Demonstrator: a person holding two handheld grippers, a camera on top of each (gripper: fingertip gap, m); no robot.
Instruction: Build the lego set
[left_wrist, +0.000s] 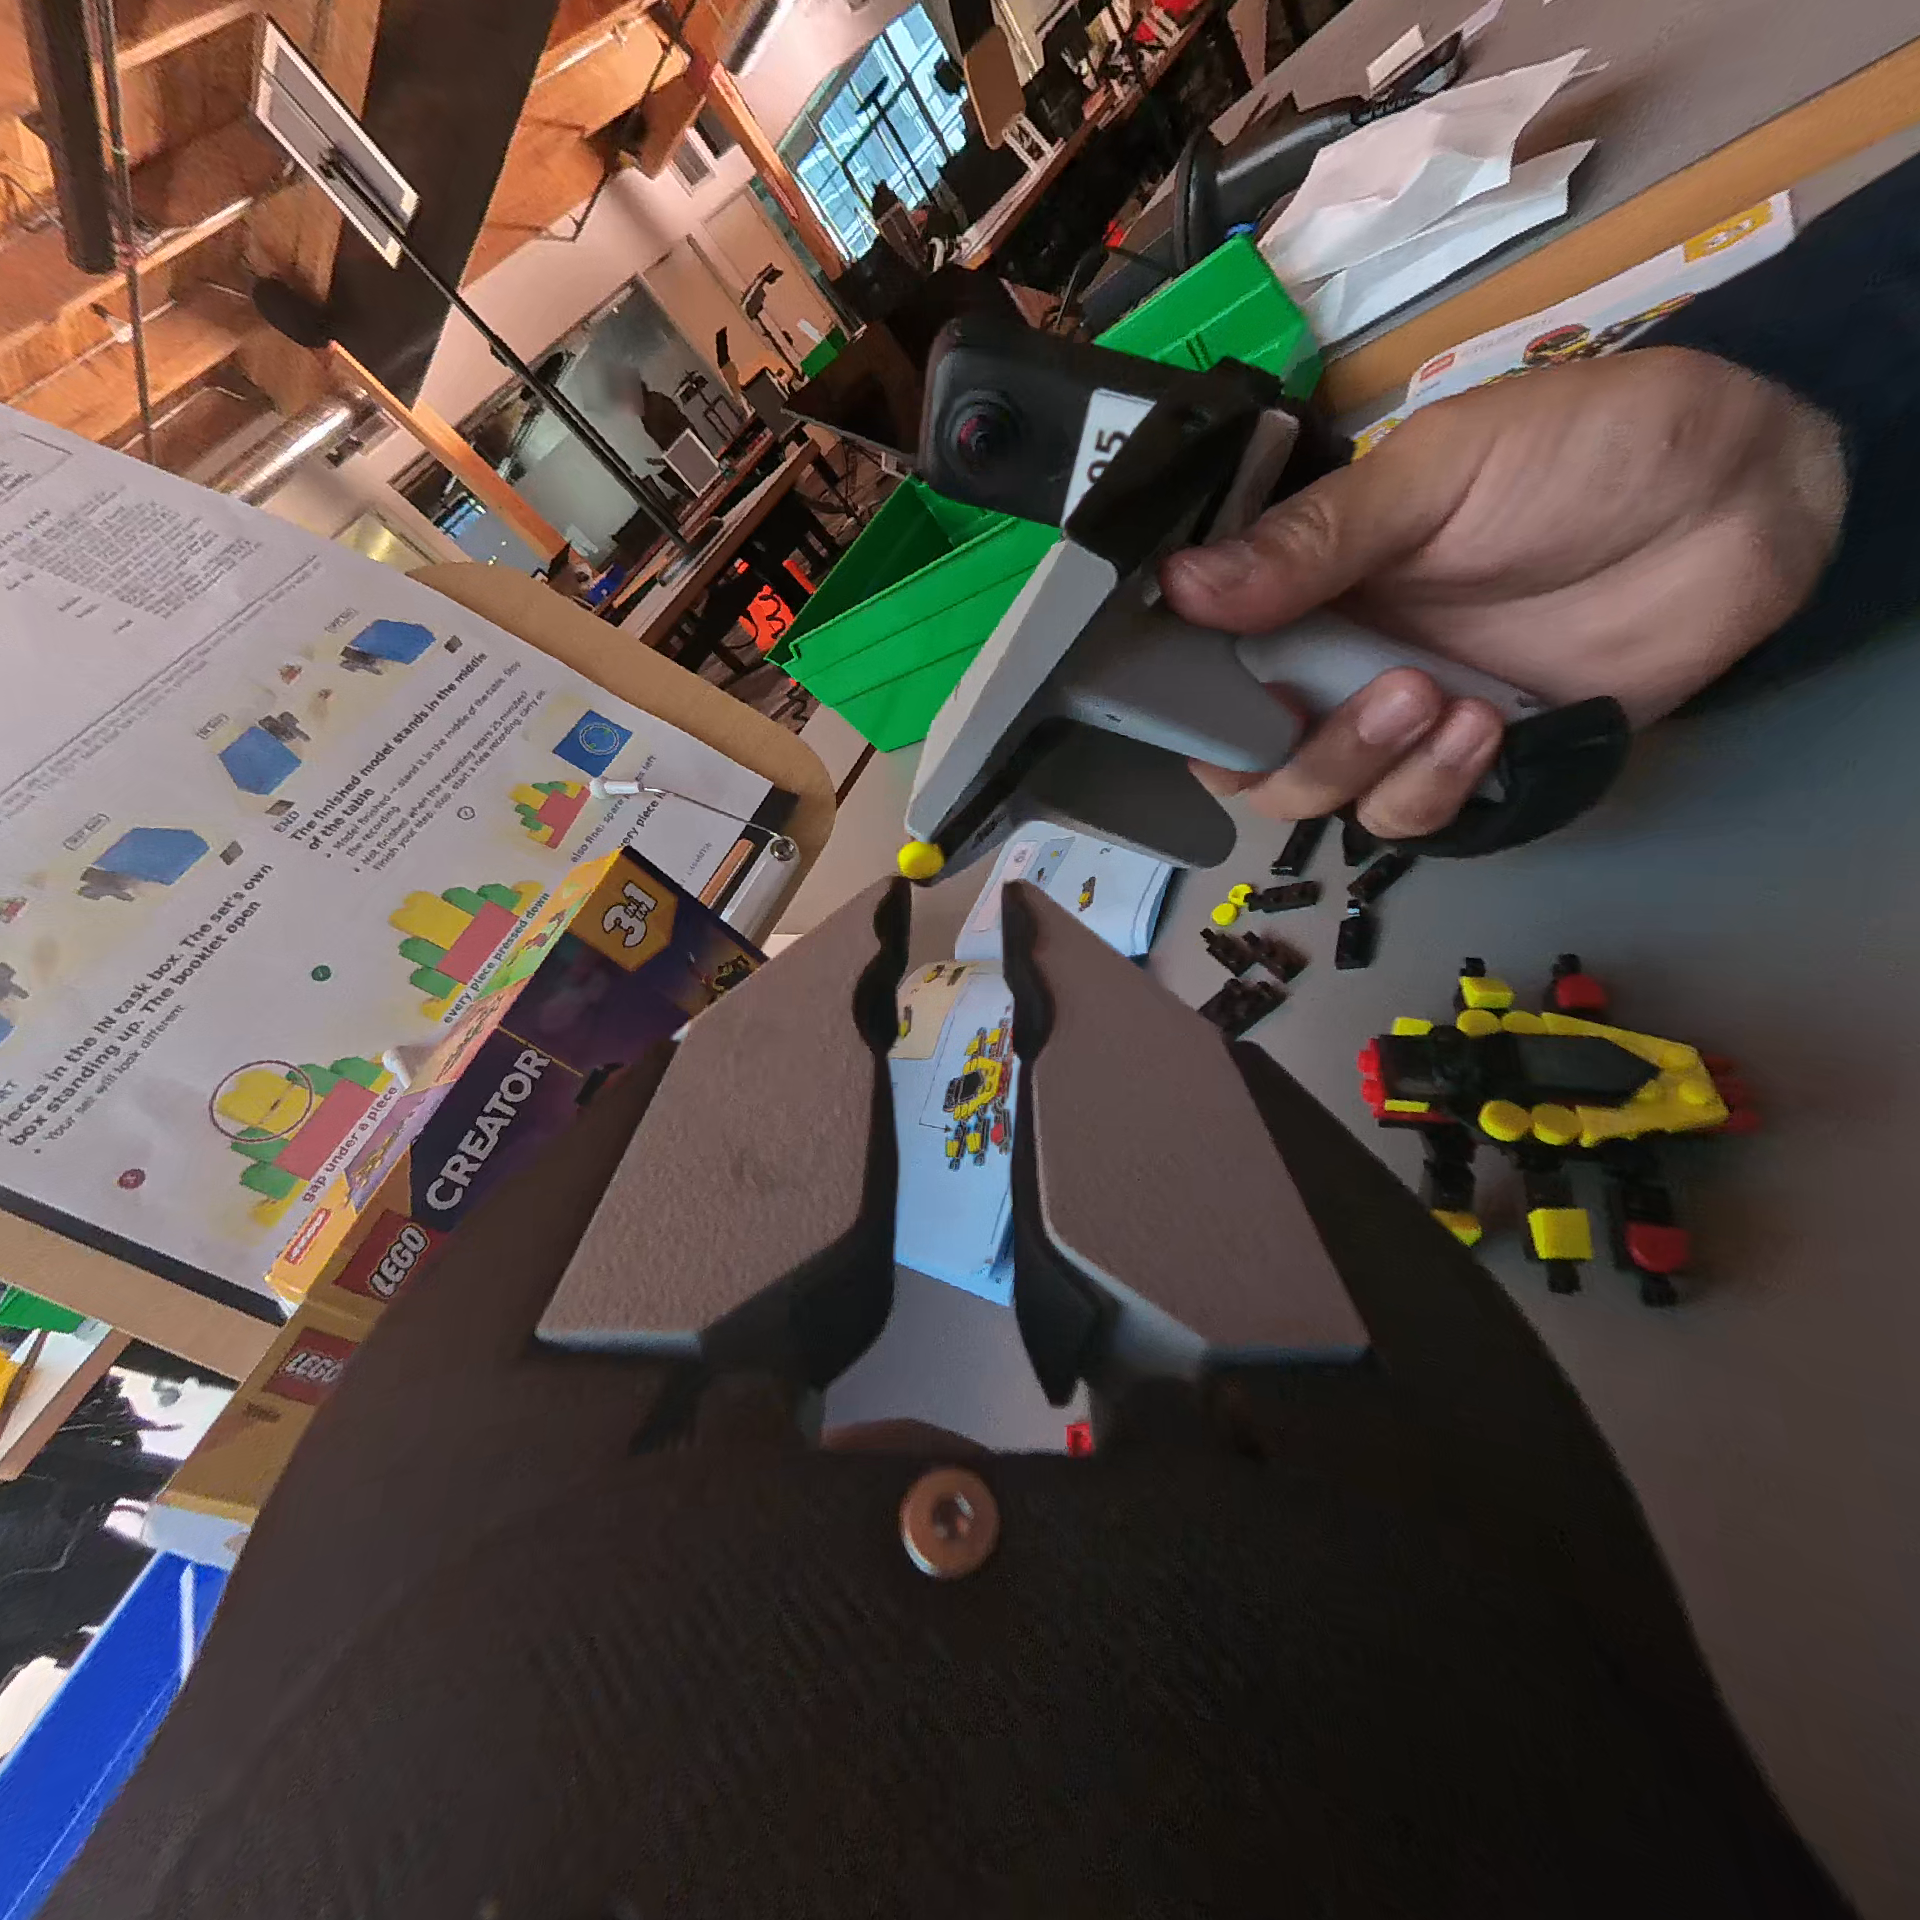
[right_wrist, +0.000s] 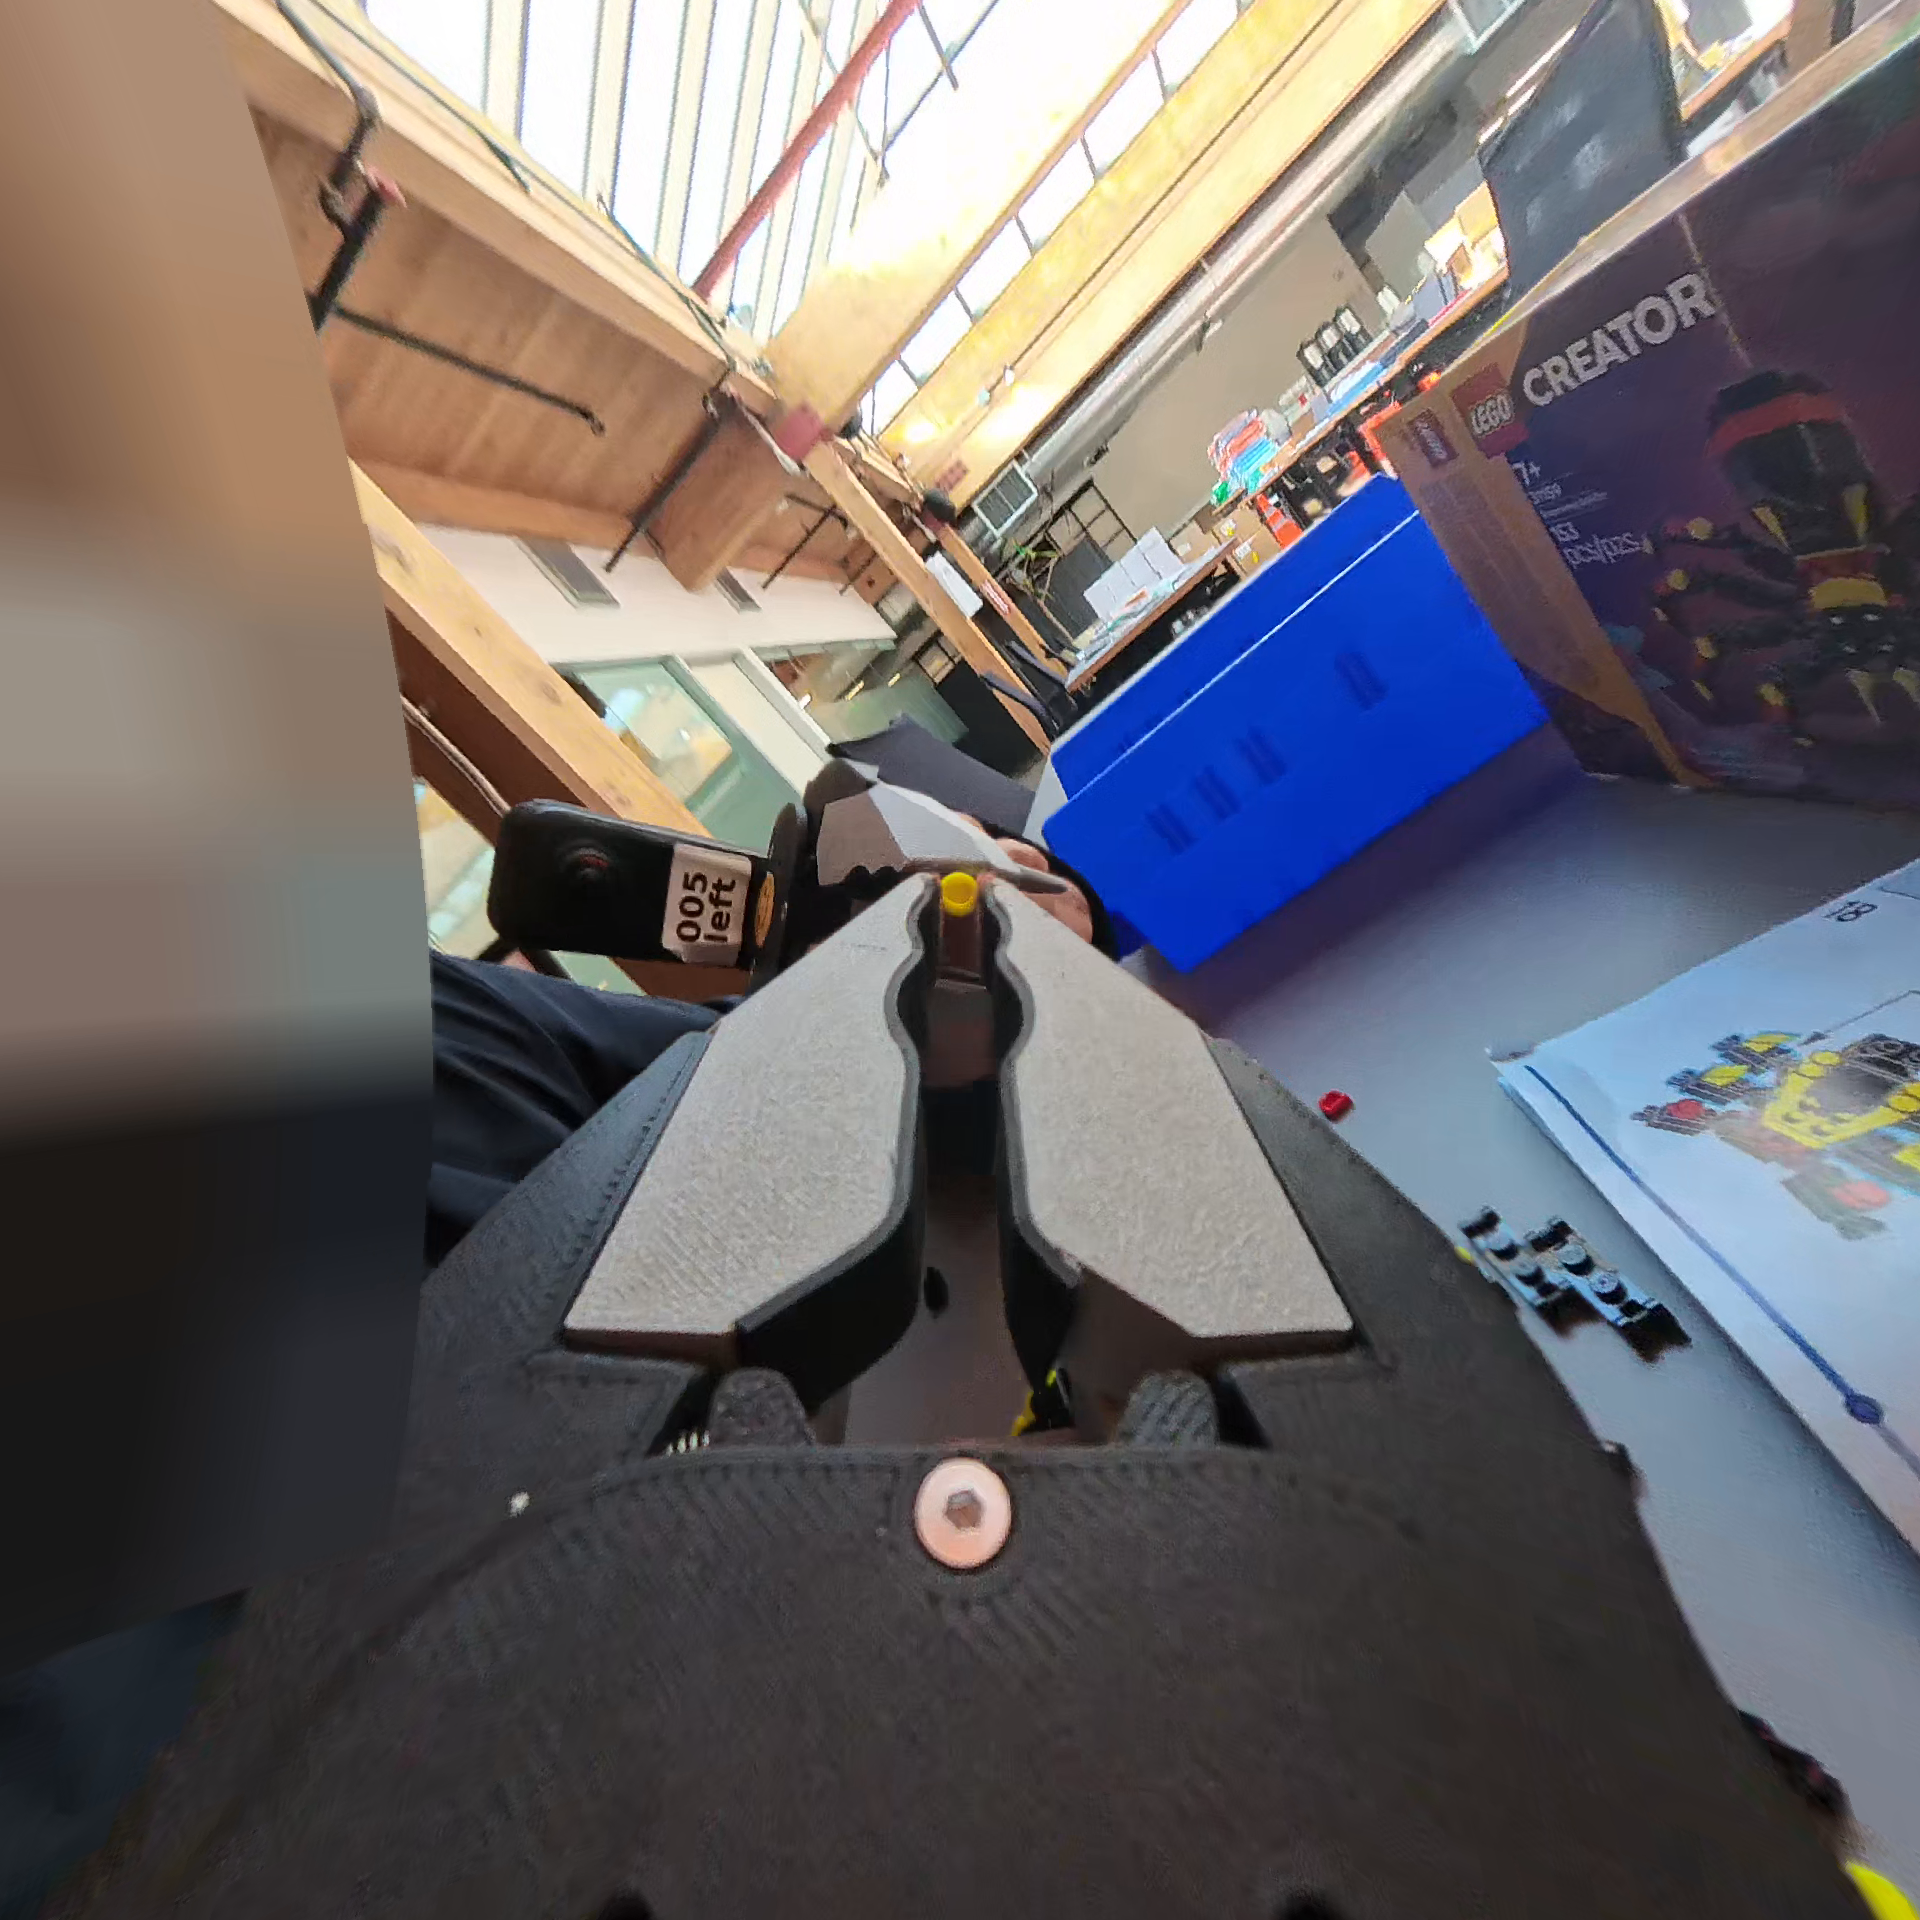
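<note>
The model (left_wrist: 1548, 1112) stands largely built, with loose bricks (left_wrist: 1262, 961) left beyond it. Your right gripper (right_wrist: 958, 904) pinches a yellow stud (right_wrist: 957, 891); your left gripper (left_wrist: 954, 914) is narrowly parted and holds nothing.

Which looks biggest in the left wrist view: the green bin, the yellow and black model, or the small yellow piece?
1. Green bin, though it sits farther back.
2. Model.
3. Yellow piece, held at the right gripper tip, by far the smallest.

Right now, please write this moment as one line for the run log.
left gripper: open, empty | right gripper: shut on small yellow piece, held up to the left tips | model: standing on table | loose dark pieces
</note>
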